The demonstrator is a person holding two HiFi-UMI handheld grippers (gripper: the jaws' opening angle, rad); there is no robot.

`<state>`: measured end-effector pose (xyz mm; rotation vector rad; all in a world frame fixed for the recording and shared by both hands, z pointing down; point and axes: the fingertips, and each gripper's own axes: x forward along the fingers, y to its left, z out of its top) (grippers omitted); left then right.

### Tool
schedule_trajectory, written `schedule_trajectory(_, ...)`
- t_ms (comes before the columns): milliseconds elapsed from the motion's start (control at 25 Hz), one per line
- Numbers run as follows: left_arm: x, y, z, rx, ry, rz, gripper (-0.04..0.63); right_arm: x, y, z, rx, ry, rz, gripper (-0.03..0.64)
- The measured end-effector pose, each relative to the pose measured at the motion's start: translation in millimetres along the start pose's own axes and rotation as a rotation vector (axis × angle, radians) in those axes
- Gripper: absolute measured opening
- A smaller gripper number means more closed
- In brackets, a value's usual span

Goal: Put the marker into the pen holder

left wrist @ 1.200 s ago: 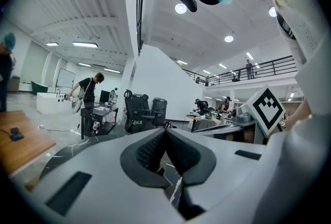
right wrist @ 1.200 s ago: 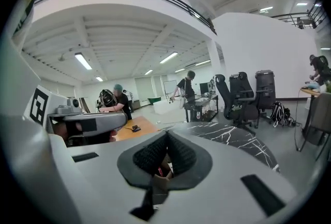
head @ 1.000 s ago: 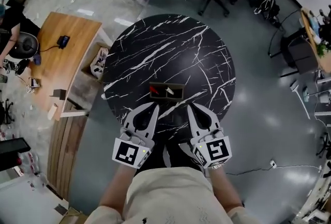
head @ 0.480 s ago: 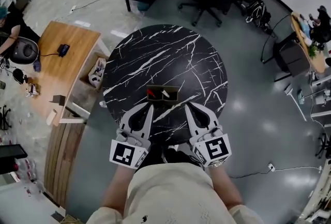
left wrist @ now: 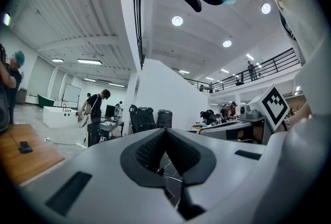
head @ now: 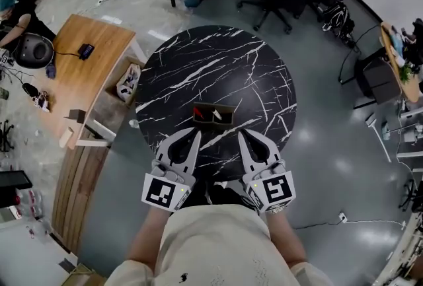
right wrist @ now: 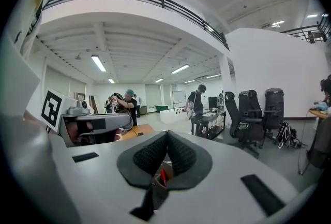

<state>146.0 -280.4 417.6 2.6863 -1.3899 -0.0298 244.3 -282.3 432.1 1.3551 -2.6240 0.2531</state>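
The left hand-held gripper point(head: 195, 135) and the right hand-held gripper point(head: 242, 135), at lower centre, are held with jaws pressed together, nothing clamped. The red marker point(head: 197, 111) is seated in the pen holder point(head: 213, 124) at mid-frame on the tabletop point(head: 218, 67).

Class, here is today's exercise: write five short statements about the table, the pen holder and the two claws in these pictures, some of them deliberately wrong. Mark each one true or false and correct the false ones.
1. The table is round and black with white veins. True.
2. The left claw grips a marker. False: its jaws are together with nothing between them.
3. The pen holder stands on the table, ahead of both claws. True.
4. The right claw is wide open. False: it is shut and empty.
5. A wooden desk stands to the left of the table. True.
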Motion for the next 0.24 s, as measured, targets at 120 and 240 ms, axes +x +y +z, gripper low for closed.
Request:
schedule_trajectory(120, -1.1, 2.2, -2.6, -0.002, 0.009, 0.006, 0.009, 2.5, 1.5, -0.3, -0.009, 0.003, 0.013, 0.017)
schedule_trajectory(240, -3.1, 5.4, -1.7, -0.005, 0.011, 0.017, 0.009, 4.2, 2.8, -0.2, -0.018, 0.006, 0.023, 0.017)
